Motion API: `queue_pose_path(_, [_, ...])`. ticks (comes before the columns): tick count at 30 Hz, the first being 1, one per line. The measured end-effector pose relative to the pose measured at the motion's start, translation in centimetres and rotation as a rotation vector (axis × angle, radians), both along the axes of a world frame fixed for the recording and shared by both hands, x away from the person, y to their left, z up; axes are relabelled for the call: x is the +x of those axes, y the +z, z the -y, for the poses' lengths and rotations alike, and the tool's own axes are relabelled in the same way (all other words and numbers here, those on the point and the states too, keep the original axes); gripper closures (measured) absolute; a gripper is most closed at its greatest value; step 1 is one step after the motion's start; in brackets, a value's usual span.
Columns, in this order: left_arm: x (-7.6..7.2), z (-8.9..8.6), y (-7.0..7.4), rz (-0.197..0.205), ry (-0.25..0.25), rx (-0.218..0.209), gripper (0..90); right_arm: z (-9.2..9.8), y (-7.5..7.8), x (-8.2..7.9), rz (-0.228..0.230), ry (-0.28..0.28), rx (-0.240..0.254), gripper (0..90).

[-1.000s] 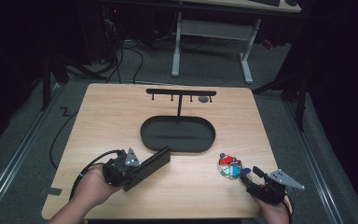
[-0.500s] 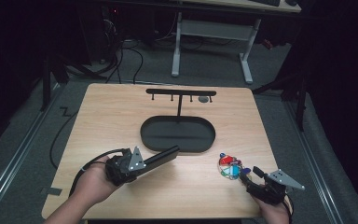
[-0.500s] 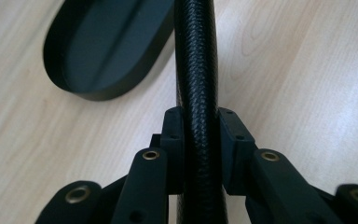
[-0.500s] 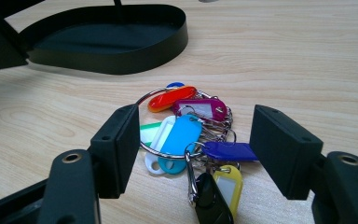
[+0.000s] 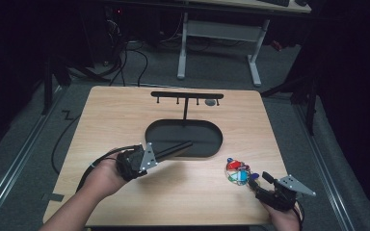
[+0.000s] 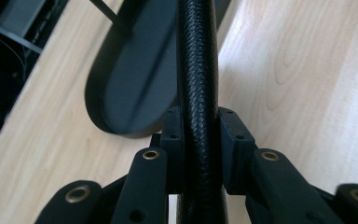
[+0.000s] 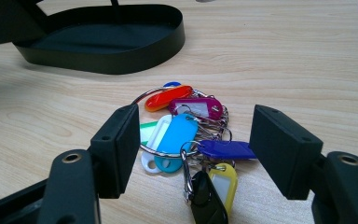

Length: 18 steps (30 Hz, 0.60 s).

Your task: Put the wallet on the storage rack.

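1. Wooden table [image 5: 125,120] in a dark room, with a metal desk frame on the floor behind it
2. Black oval tray [image 5: 207,137] with an upright hook stand [image 5: 187,96], mid-table
3. Left gripper [image 5: 173,150], near left: jaws clamped tight on a flat black textured strap [image 6: 196,93], whose far end reaches over the tray's rim
4. Right gripper [image 7: 191,156], near right corner: jaws wide apart, holding nothing
5. Bunch of coloured key tags [image 7: 186,130] on a ring, flat on the table just ahead of the right gripper's jaws

Frame centre: black oval tray [image 5: 183,139] with upright hook rack [image 5: 187,96] blocks table [image 5: 111,110] middle. Lower right: bunch of key tags [image 5: 238,171] lies between tray and right gripper [image 5: 265,179]. Left and lower-centre tabletop bare, passable.
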<state>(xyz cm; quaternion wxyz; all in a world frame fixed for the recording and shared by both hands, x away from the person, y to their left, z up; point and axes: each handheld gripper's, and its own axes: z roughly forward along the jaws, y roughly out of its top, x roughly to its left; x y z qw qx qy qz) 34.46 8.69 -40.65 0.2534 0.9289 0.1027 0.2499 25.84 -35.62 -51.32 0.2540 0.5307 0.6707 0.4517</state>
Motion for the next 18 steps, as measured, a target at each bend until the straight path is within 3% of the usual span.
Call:
queue_pose_path(10, [1.7,1.4,0.8,0.062,-0.045,0.029,74.8,0.2,-0.1,-0.1,0.001,-0.003,-0.003,33.6])
queue_pose_path(18, [3.6,2.6,1.1,0.113,-0.051,0.037,74.8,0.5,0.0,-0.4,0.003,-0.012,-0.004,33.6])
